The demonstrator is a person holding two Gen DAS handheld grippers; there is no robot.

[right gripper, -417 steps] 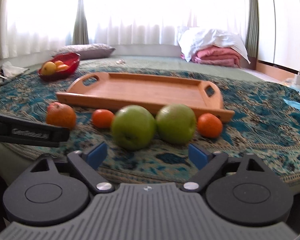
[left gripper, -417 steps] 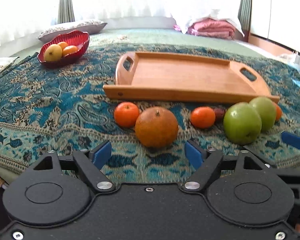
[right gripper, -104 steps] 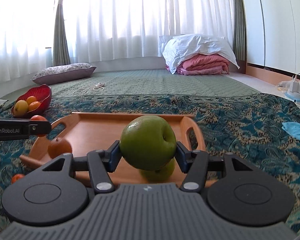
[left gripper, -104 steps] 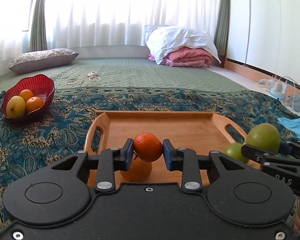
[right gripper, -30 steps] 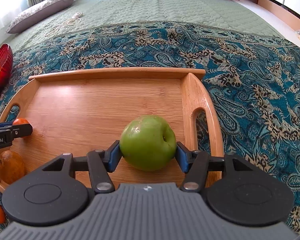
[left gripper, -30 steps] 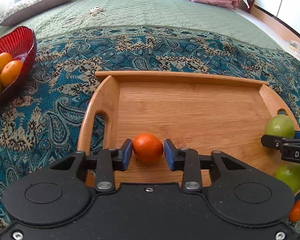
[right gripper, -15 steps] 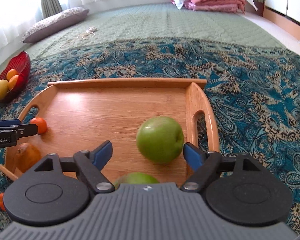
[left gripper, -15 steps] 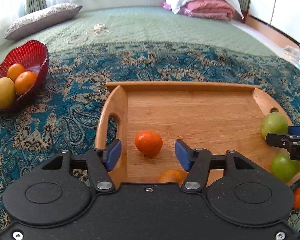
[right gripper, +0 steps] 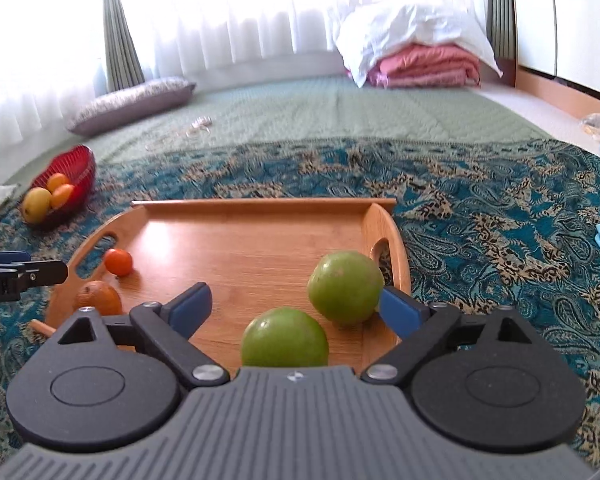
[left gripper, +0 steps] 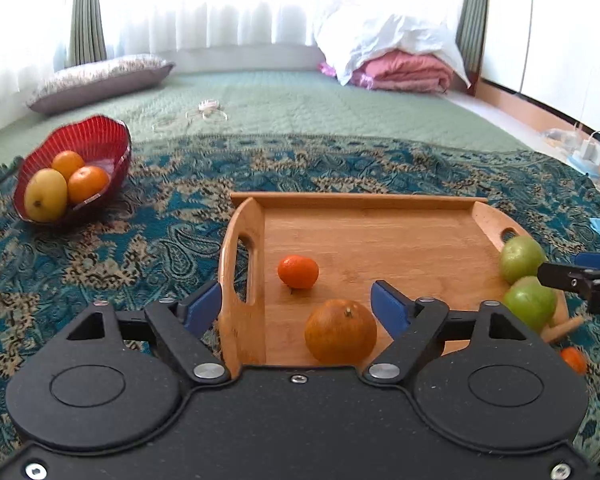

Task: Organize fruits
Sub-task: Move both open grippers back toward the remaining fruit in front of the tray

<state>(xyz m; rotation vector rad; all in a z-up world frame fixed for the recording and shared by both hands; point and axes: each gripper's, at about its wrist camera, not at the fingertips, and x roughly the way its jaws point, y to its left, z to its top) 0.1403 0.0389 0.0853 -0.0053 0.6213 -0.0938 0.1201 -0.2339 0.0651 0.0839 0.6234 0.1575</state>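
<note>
A wooden tray [left gripper: 380, 236] [right gripper: 236, 236] lies on the patterned blue cloth. On its left end sit a small tangerine [left gripper: 298, 271] [right gripper: 118, 262] and a bigger orange [left gripper: 340, 330] [right gripper: 98, 298]. Two green apples [right gripper: 345, 286] [right gripper: 284, 338] rest on its right end, also seen in the left wrist view [left gripper: 521, 259]. My left gripper [left gripper: 296, 306] hangs above the tray's left end, jaws opening, nothing pressed between them. My right gripper [right gripper: 296, 304] hovers over the right end, jaws opening wide, off both apples.
A red bowl [left gripper: 100, 140] [right gripper: 74, 166] with a yellow fruit and two oranges stands at the far left. Another tangerine [left gripper: 574, 360] lies on the cloth by the tray's near right corner. Pillow, cords and folded bedding lie on the green quilt behind.
Both grippers let go of their fruit, opened wider and drew back and up. The tangerine and the green apple now rest on the tray.
</note>
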